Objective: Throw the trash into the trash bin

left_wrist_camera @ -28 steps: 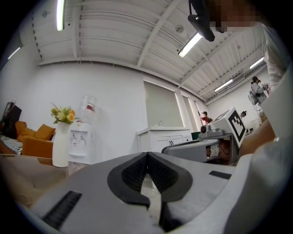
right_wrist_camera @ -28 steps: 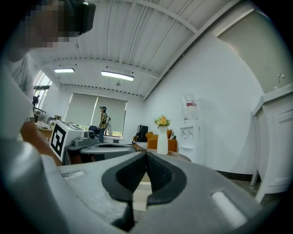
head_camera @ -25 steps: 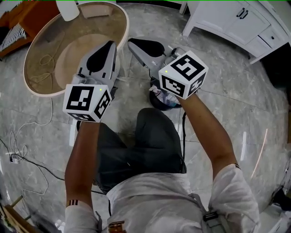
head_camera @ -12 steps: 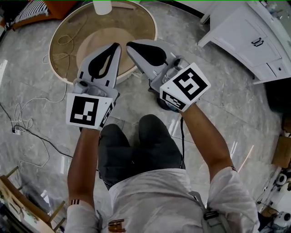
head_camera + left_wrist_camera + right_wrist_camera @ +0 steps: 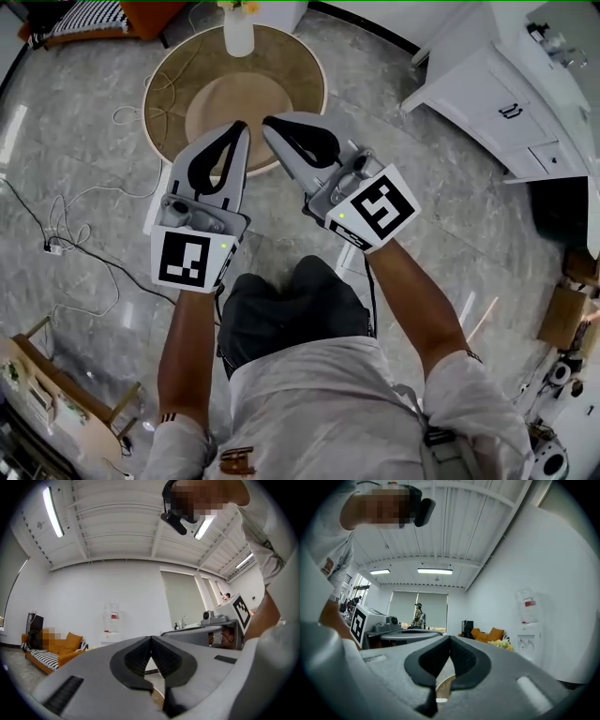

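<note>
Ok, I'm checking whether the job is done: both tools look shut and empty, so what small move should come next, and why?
Probably turn the head and scan the floor for anything left to throw away. The left tool and right tool are both shut on nothing, held about level toward the round table, so neither has anything to drop.

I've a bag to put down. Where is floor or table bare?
Bare floor lies between the round table and the white cabinet. The tabletop's right half is free; a vase stands at its far edge, a cord on its left. Cables cross the floor at left.
</note>
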Demonstrator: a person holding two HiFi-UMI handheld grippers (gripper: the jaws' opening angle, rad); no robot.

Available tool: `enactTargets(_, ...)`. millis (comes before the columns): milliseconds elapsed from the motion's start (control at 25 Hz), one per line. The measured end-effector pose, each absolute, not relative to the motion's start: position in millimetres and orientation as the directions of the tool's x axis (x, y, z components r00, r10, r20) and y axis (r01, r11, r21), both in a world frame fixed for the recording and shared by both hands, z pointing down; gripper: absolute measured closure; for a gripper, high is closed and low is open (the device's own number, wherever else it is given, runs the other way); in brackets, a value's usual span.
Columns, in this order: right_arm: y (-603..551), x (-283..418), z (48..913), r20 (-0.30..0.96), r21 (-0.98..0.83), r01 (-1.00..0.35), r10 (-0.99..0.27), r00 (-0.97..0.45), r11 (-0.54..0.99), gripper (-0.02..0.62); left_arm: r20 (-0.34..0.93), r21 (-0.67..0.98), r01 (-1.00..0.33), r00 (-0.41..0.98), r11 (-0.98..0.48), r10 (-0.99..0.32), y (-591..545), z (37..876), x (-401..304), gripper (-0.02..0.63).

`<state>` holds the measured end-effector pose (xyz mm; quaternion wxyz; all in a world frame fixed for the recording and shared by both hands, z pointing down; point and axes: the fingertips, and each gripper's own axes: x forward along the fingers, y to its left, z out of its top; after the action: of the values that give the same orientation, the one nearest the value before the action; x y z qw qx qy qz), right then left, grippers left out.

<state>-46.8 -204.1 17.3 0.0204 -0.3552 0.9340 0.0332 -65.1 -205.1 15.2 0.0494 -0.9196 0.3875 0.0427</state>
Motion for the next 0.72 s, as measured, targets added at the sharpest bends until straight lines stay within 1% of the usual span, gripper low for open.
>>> enactTargets(280, -174, -52, -78, -0.082, 0.024, -0.666, -0.662, -0.745, 0.746, 0.595, -0.120, -0.035, -0.724, 0.688, -0.689, -0.716, -178, -82, -73, 0.607)
enactTargets(440, -153, -47, -118, -0.085, 0.023, -0.673, -0.670, -0.738, 0.739, 0.595, -0.119, -0.027, -0.721, 0.690, -0.693, -0.714, -159, -127, -72, 0.607)
enactTargets(560, -137, -43, -137, -0.085, 0.028, -0.679, -0.675, -0.733, 0.734, 0.595, -0.120, -0.024, -0.706, 0.705, -0.708, -0.699, -143, -149, -68, 0.607)
enactTargets(720, -125, -36, -150, -0.087, 0.032, -0.690, -0.685, -0.723, 0.723, 0.595, -0.109, -0.018, -0.699, 0.712, -0.715, -0.693, -129, -159, -65, 0.607)
